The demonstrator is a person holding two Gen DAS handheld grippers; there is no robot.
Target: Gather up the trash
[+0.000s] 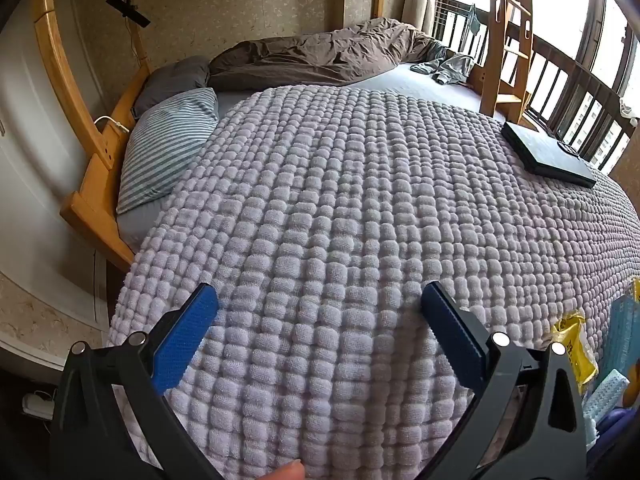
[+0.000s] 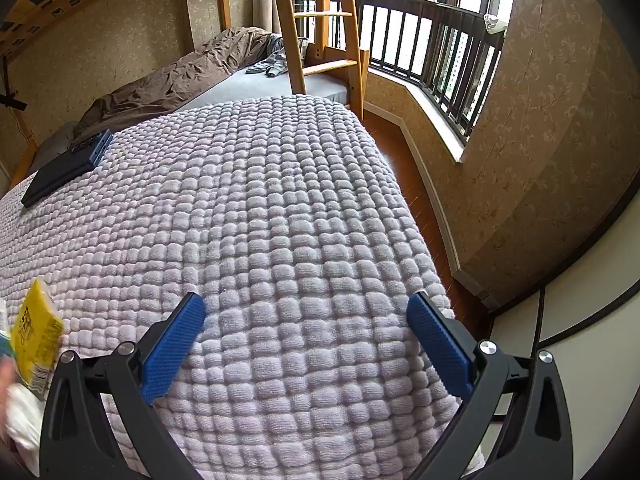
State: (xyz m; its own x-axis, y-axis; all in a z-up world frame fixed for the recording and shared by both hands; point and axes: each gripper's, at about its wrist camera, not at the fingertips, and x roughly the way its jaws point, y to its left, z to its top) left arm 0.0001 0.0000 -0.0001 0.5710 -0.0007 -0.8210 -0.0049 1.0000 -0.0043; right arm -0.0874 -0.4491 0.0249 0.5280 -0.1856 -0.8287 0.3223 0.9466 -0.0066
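Note:
A yellow snack wrapper (image 1: 576,346) lies at the right edge of the left wrist view, next to blue-and-white packaging (image 1: 622,336). The same yellow wrapper (image 2: 36,338) shows at the left edge of the right wrist view, with something white (image 2: 22,420) below it. My left gripper (image 1: 320,300) is open and empty over the lilac quilted blanket (image 1: 340,200). My right gripper (image 2: 306,304) is open and empty over the same blanket (image 2: 260,200). The trash sits between the two grippers, near the bed's front edge.
A black flat case (image 1: 548,154) lies on the blanket; it also shows in the right wrist view (image 2: 66,168). A striped pillow (image 1: 168,148), a brown duvet (image 1: 320,54) and a wooden ladder (image 2: 316,28) stand at the back. The wood floor (image 2: 420,184) and window railing are to the right.

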